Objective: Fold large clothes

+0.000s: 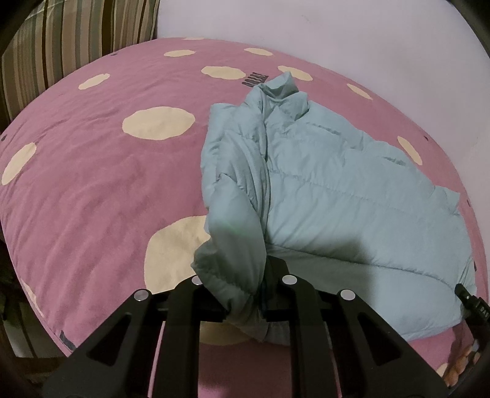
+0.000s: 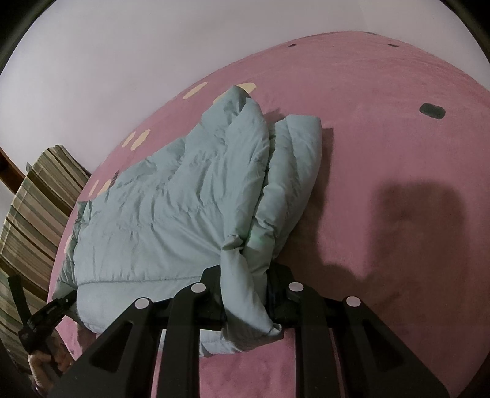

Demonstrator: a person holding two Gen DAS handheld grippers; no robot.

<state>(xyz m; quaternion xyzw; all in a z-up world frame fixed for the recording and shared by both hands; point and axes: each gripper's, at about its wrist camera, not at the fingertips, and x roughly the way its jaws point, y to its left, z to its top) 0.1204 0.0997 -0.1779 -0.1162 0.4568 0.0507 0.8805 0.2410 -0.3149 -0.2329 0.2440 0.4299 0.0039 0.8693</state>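
Jacket, pale blue-green & puffy, lies on bed w/ pink spotted cover, toward far edge by white wall. Left gripper: fingers nearly closed, pinching a bunched sleeve end of jacket. Right gripper: fingers likewise clamped on a bunched fold at jacket's other side. Striped pillow at bed's corner

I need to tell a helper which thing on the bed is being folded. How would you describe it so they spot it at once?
Start from the pink bedcover with big cream dots that fills the view. On it lies one puffy, quilted, pale blue-green jacket, folded lengthwise. It is the only garment there, and the left claw and right claw each pinch a bunch of its near edge.
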